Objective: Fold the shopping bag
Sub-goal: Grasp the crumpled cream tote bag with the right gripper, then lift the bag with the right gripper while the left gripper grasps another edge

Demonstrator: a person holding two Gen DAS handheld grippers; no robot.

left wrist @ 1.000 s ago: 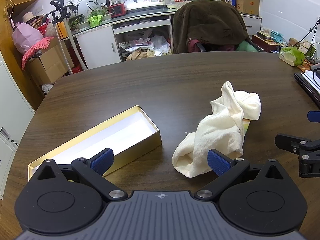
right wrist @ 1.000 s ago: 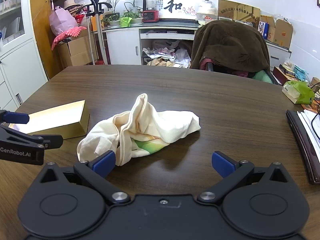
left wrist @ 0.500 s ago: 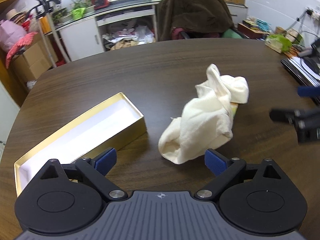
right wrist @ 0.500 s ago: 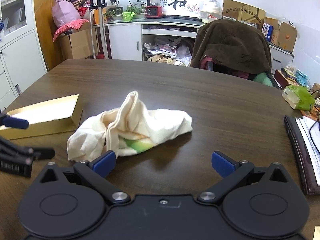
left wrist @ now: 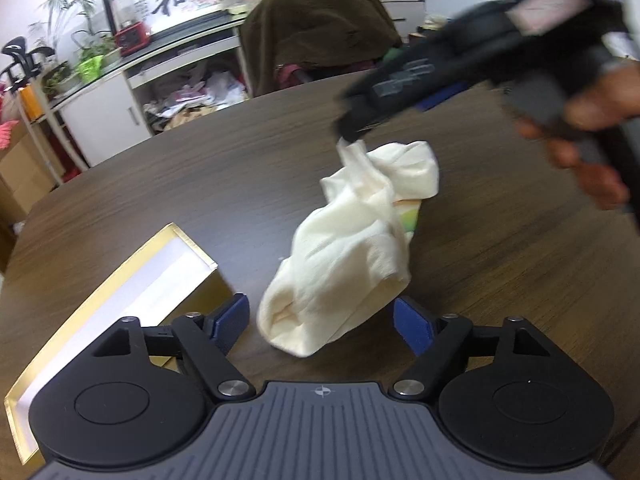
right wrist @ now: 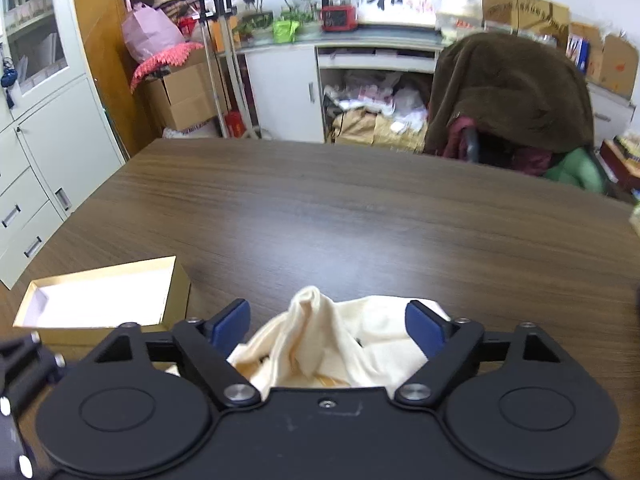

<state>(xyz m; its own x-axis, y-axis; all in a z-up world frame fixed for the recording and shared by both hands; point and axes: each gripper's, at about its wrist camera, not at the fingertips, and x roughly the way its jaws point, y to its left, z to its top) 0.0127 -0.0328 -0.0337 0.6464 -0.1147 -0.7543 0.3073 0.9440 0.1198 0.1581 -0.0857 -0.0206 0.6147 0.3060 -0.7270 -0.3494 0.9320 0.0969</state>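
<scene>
Two handheld claws over a crumpled cream shopping bag on a dark wooden table.

The shopping bag [left wrist: 352,240] lies bunched in a loose heap near the middle of the table [left wrist: 200,184], with a strip of green print showing under one fold. The left claw [left wrist: 320,322] sits low at the near end of the heap, its blue pads spread wide on either side of the cloth and gripping nothing. The right claw [right wrist: 327,322] is over the far end of the bag, its pads also wide apart with raised folds between them, not pinched. From the left camera it is blurred, with a person's hand [left wrist: 580,128] around its handle. An open gold box [right wrist: 104,300] with a white inside lies just beside the bag. A chair [right wrist: 512,96] draped in brown cloth stands at the far edge.
</scene>
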